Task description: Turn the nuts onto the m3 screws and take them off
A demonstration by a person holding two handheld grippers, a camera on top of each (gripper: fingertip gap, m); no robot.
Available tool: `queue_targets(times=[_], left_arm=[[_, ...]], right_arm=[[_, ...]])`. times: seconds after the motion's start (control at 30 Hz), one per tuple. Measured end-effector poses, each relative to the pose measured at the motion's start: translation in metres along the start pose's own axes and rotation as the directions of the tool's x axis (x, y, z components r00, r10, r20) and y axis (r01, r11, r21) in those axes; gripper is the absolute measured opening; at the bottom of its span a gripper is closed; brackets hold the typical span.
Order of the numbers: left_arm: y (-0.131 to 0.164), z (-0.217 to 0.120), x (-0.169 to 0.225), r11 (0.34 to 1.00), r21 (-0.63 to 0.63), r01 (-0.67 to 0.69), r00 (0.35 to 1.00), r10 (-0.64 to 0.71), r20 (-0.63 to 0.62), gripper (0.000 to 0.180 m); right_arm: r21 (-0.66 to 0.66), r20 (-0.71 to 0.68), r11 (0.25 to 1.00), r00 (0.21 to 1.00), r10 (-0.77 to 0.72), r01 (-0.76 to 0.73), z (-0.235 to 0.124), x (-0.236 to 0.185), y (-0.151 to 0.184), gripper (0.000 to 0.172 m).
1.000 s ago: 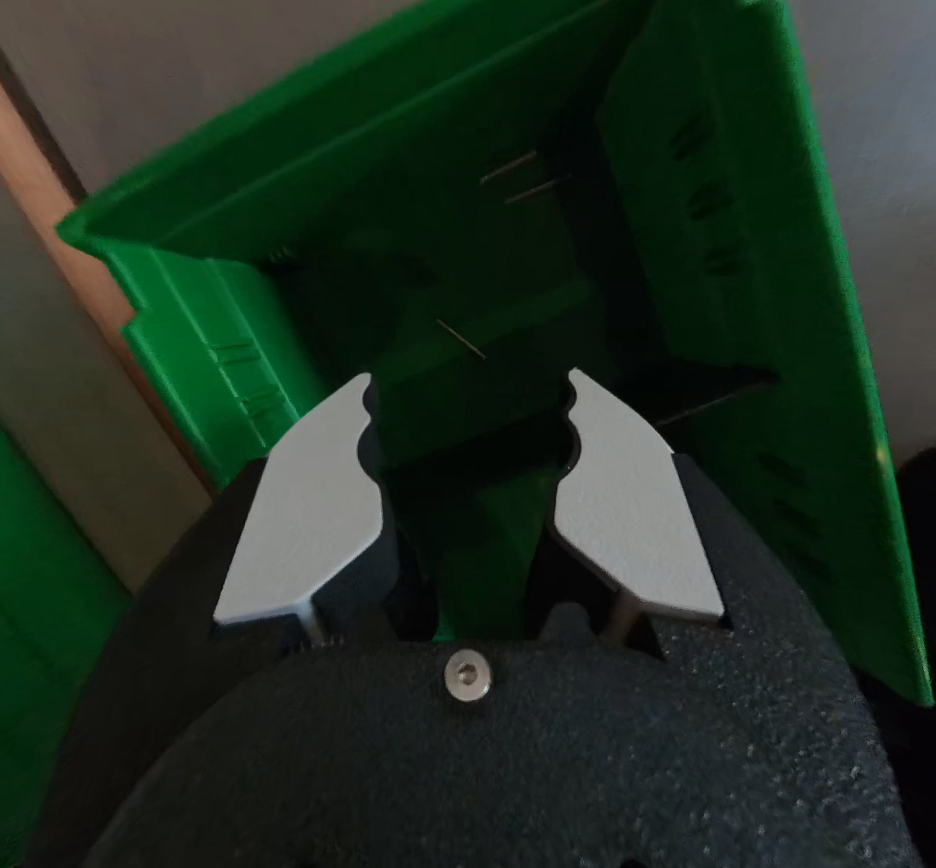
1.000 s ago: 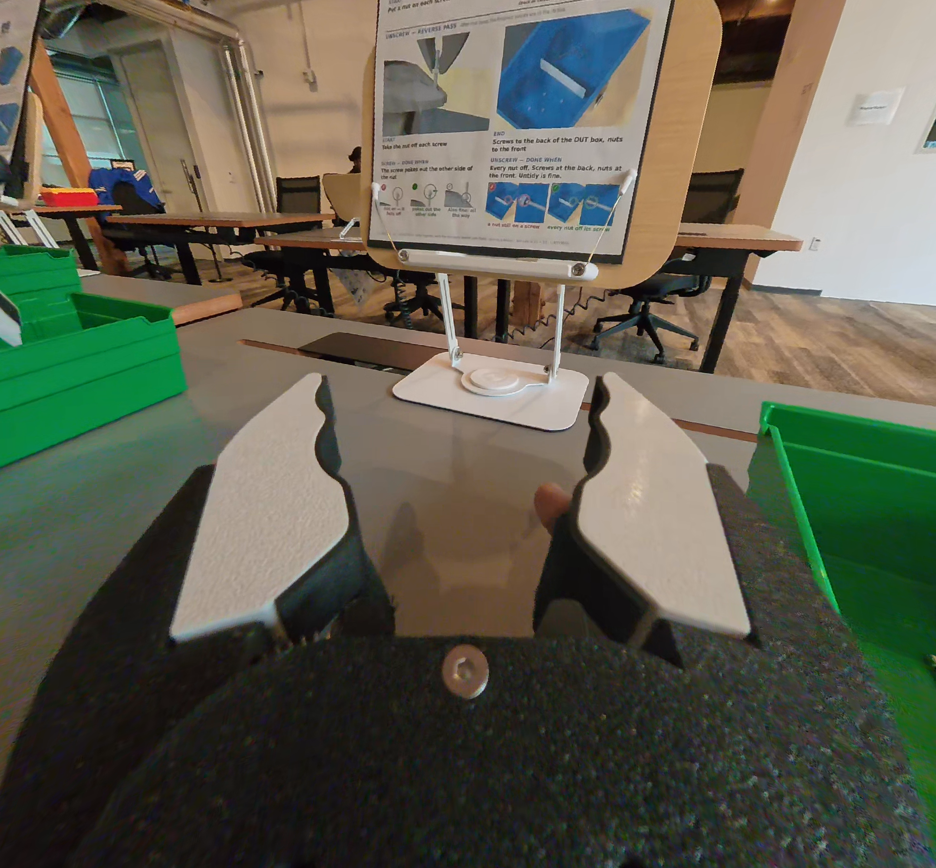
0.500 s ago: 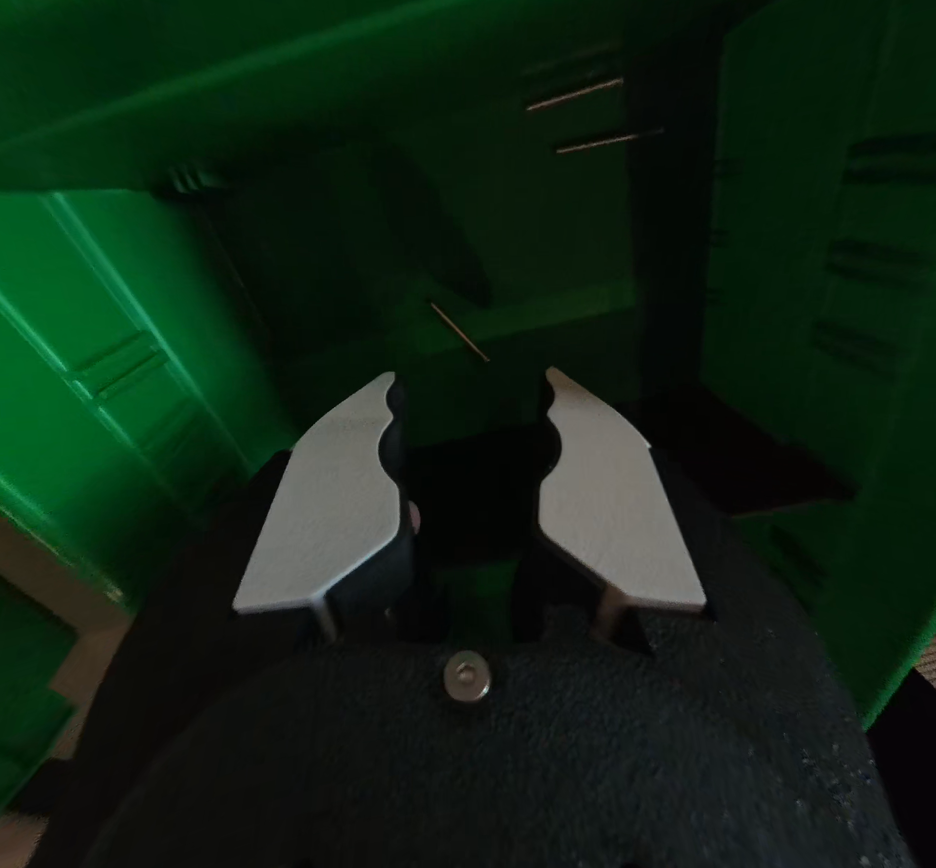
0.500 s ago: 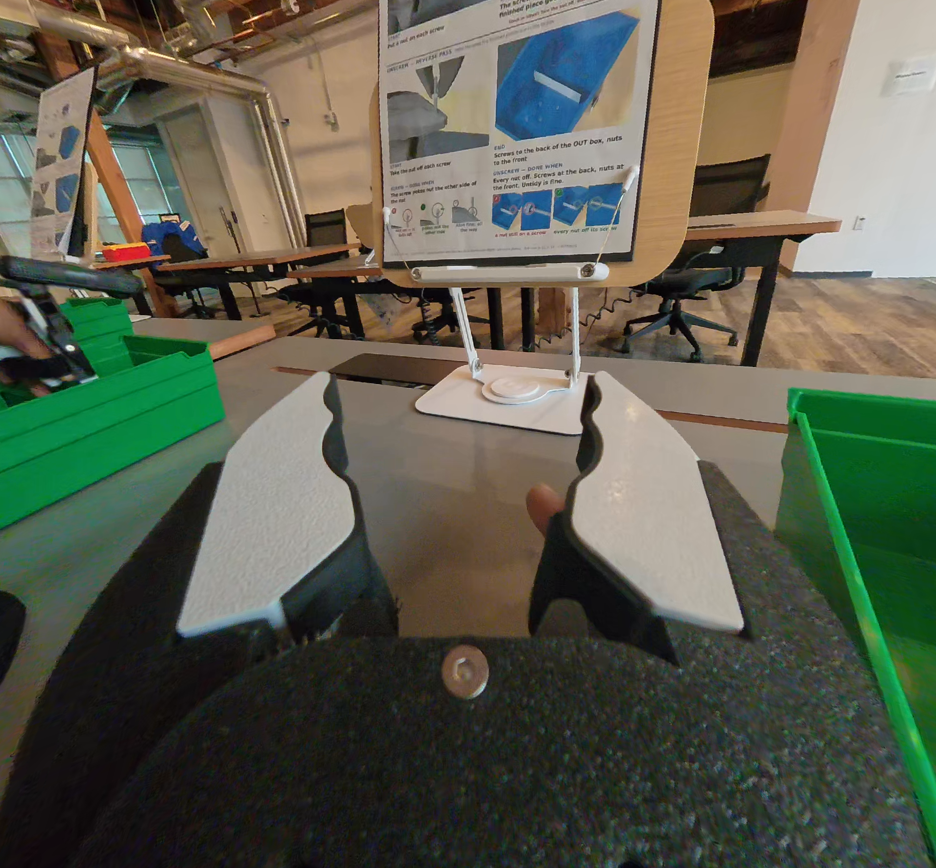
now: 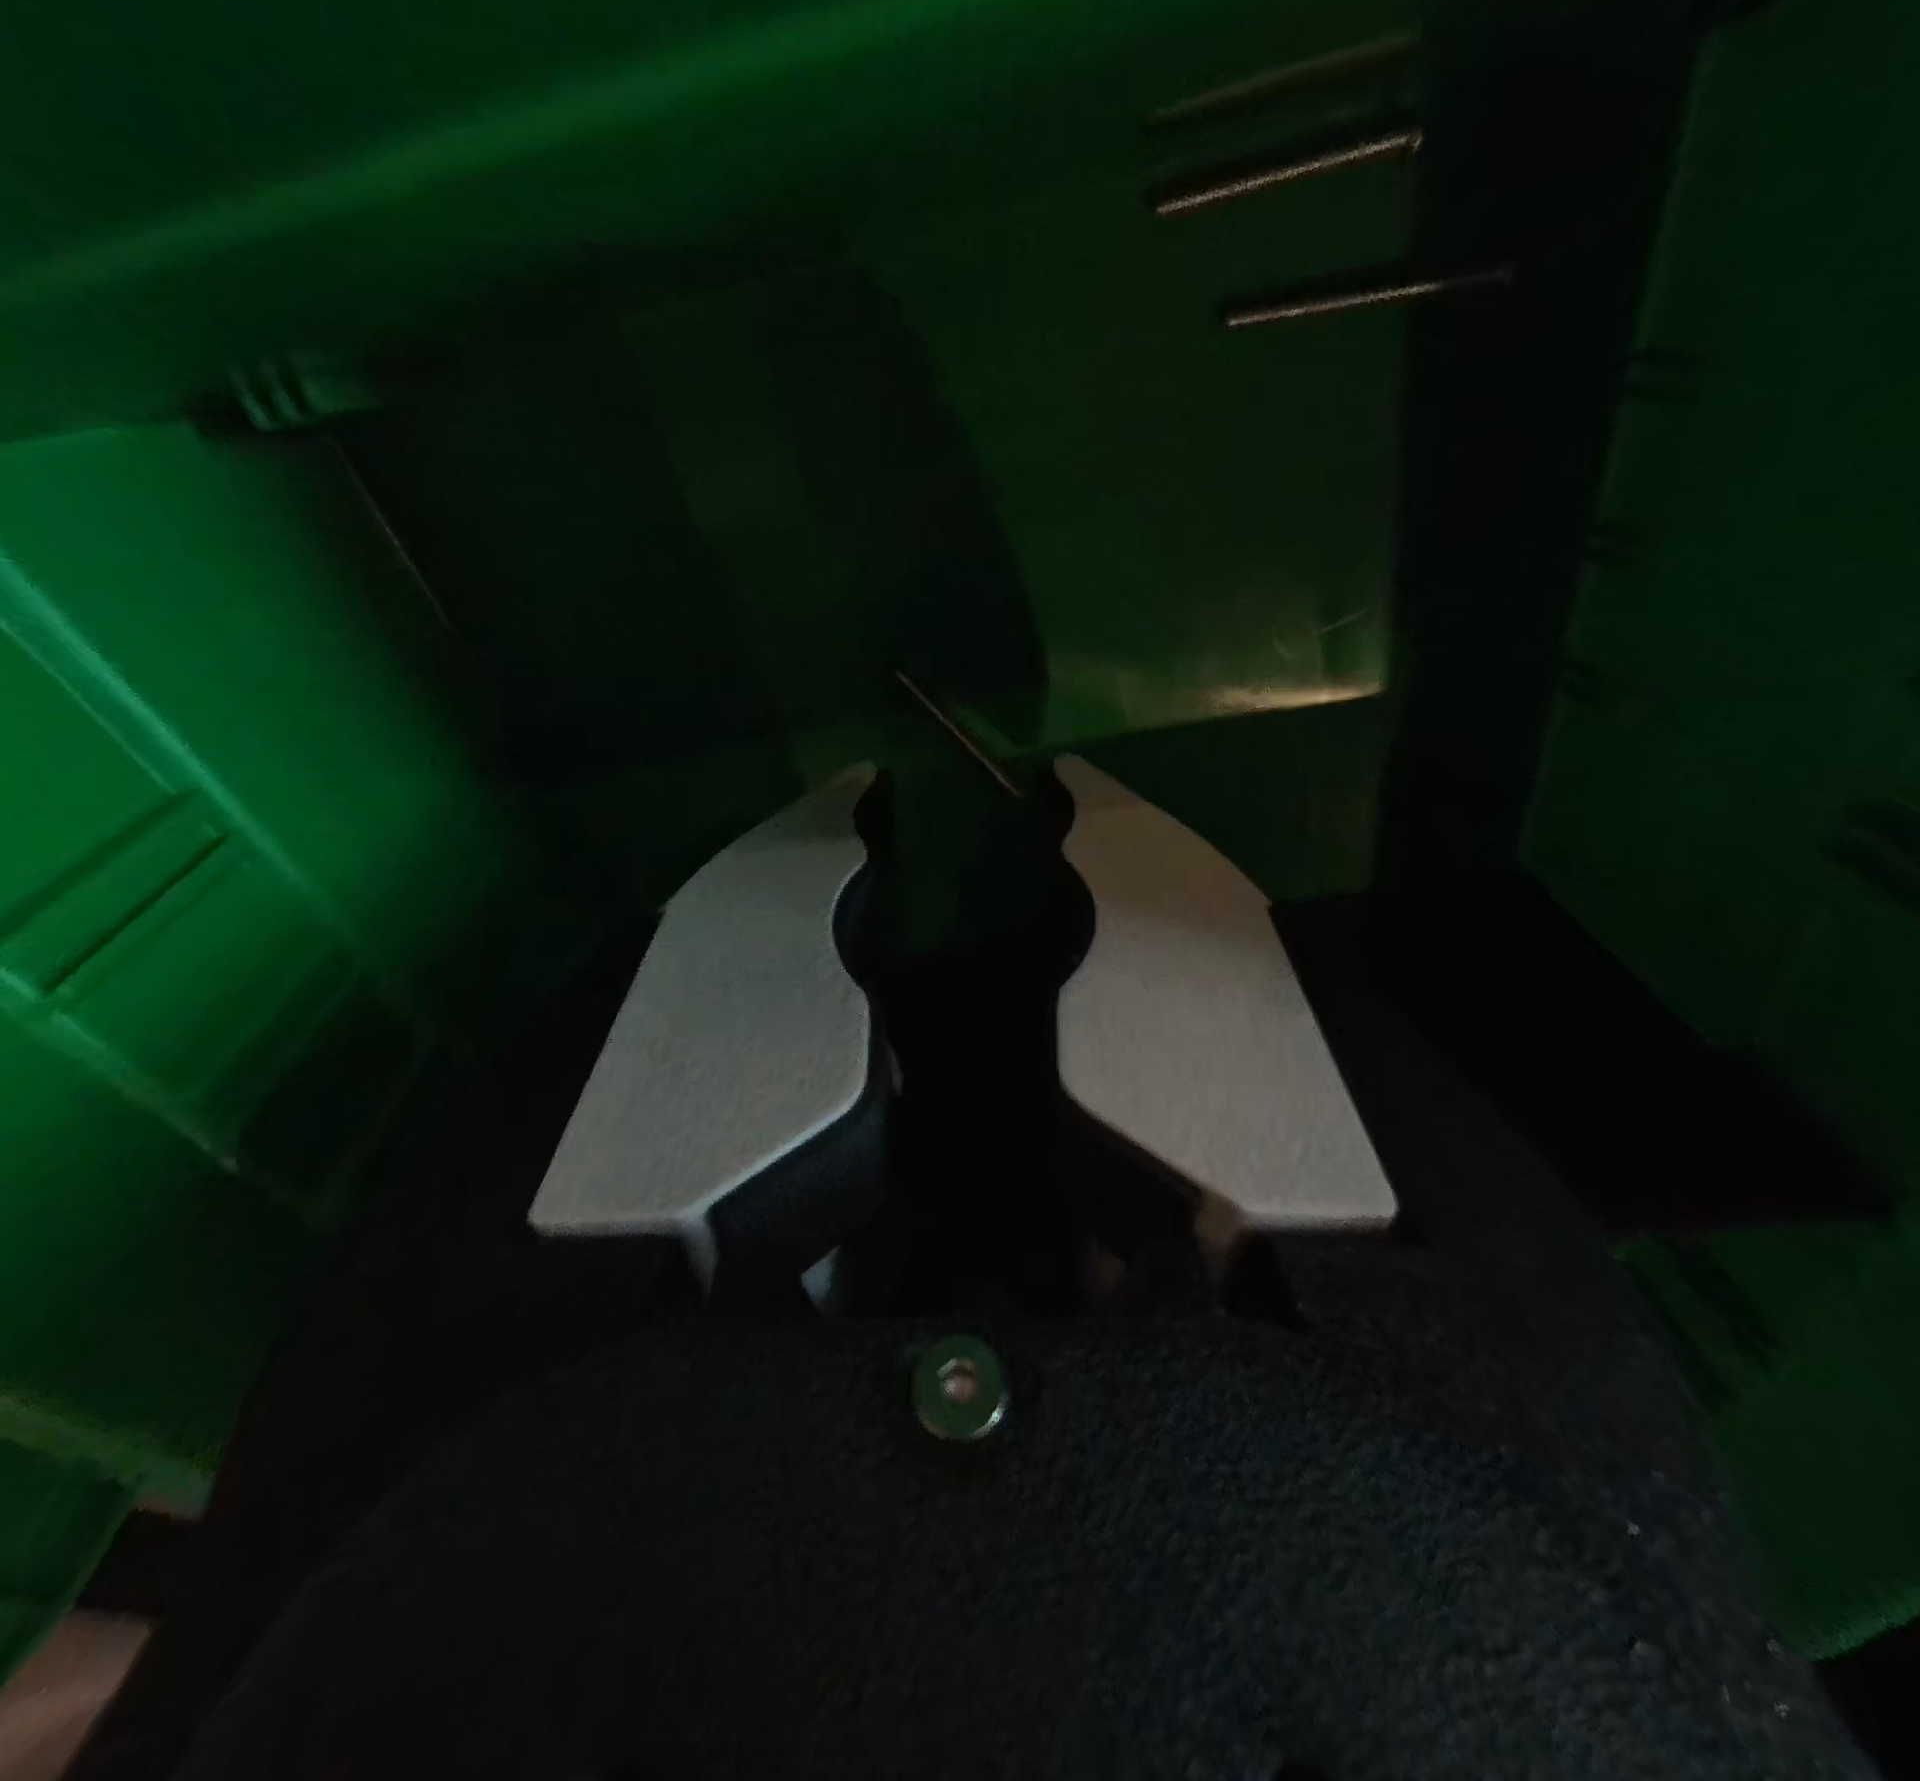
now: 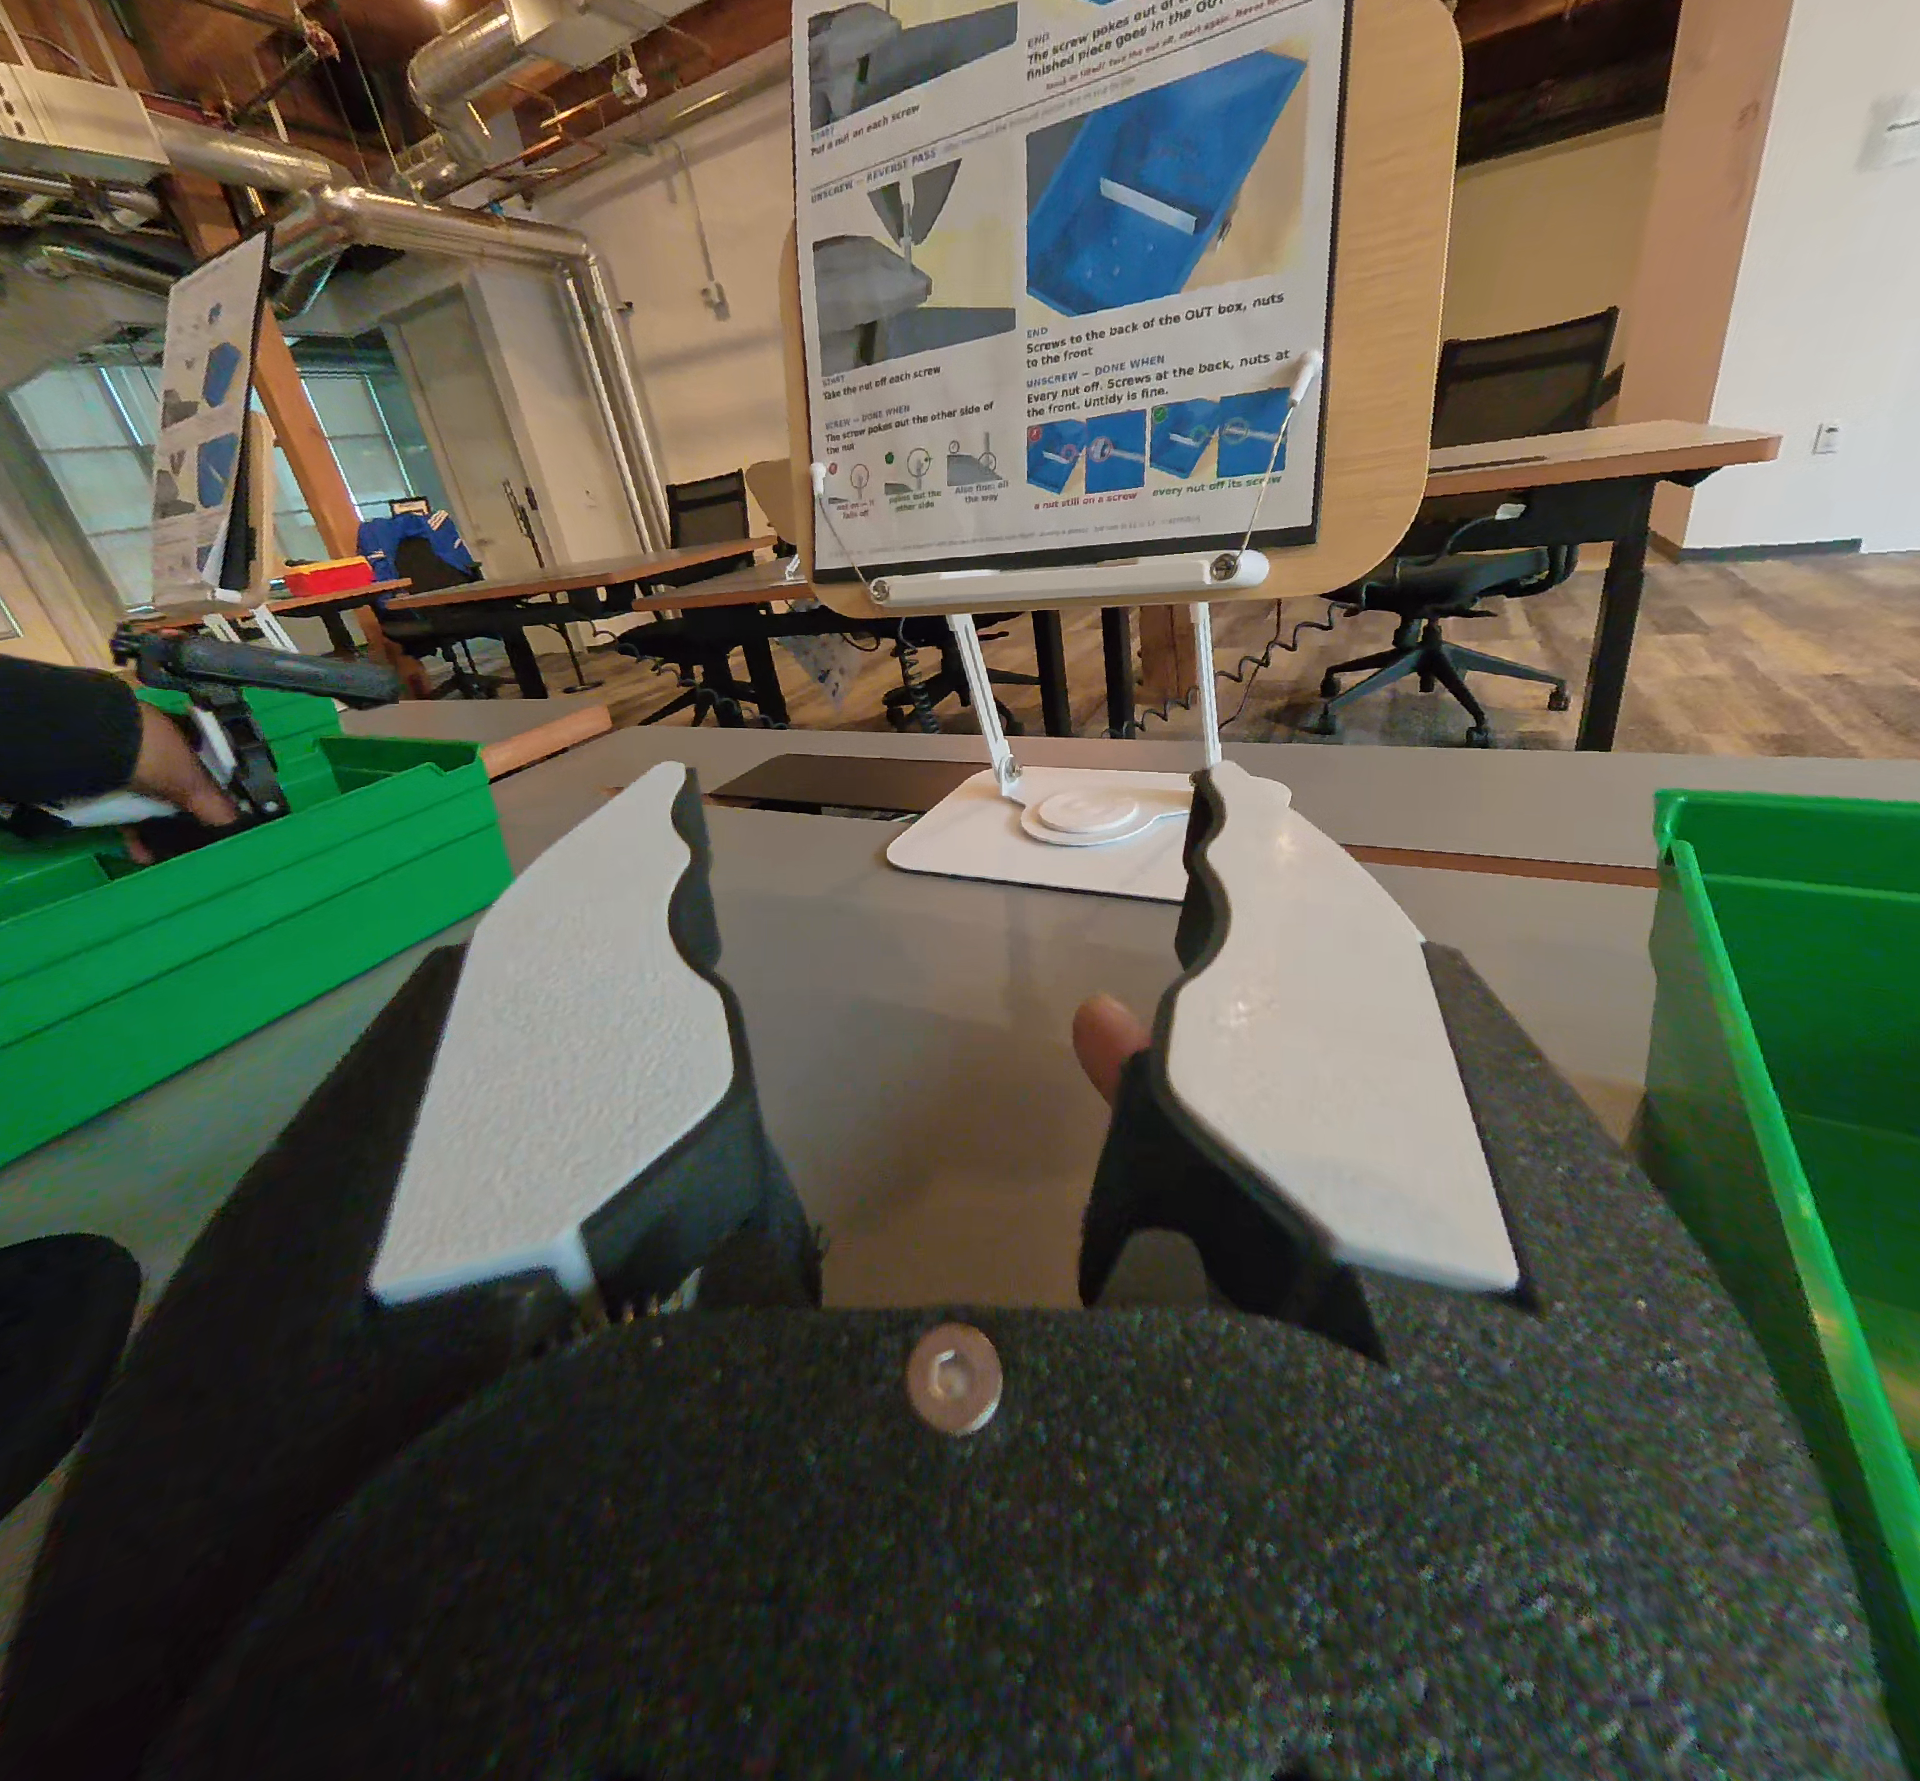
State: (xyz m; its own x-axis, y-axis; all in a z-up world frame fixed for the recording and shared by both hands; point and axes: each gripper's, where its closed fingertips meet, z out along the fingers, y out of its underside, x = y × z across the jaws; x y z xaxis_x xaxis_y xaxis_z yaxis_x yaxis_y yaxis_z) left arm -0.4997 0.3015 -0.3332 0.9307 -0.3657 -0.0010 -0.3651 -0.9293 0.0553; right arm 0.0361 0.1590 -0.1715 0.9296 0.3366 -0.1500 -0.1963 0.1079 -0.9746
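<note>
Left gripper point(image 5: 966, 786) inside green bin point(image 5: 312, 692): jaws narrowly apart beside a screw point(image 5: 956, 732), frame centre. Right gripper point(image 6: 940, 796): jaws wide apart, bare, above the surface point(image 6: 935, 952).

Green bin point(image 5: 520, 121) interior dark and blurred; thin screw point(image 5: 951, 729) by the fingers point(image 5: 1164, 952), contact unclear. Right-hand bin point(image 6: 1787, 952) cut off by the frame edge.

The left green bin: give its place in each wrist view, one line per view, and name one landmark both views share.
Left wrist view: the green bin fills the frame; the left claw is down inside it, near a thin screw.
Right wrist view: it sits at the left edge on the grey table.
Shared landmark: the left claw itself, seen far left in the right view.
</note>
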Motion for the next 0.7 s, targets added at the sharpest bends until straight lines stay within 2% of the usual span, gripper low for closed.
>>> queue_targets(times=[0.27,0.53,0.7], left_arm=[[-0.002,0.006,0.005,1.0,-0.013,-0.01,1.0,0.01,-0.021,0.007],[0.002,0.005,0.005,1.0,-0.003,-0.026,1.0,0.026,-0.016,0.002],[-0.007,-0.022,0.01,0.991,0.111,-0.069,0.997,0.071,-0.018,0.002]], right_arm=[[0.008,-0.001,1.0,1.0,0.009,-0.009,0.0,0.001,-0.001,0.086],[0.013,-0.002,1.0,1.0,0.015,-0.015,-0.001,0.002,-0.002,0.085],[0.0,0.01,1.0,1.0,-0.001,0.001,0.001,-0.001,0.001,0.085]])
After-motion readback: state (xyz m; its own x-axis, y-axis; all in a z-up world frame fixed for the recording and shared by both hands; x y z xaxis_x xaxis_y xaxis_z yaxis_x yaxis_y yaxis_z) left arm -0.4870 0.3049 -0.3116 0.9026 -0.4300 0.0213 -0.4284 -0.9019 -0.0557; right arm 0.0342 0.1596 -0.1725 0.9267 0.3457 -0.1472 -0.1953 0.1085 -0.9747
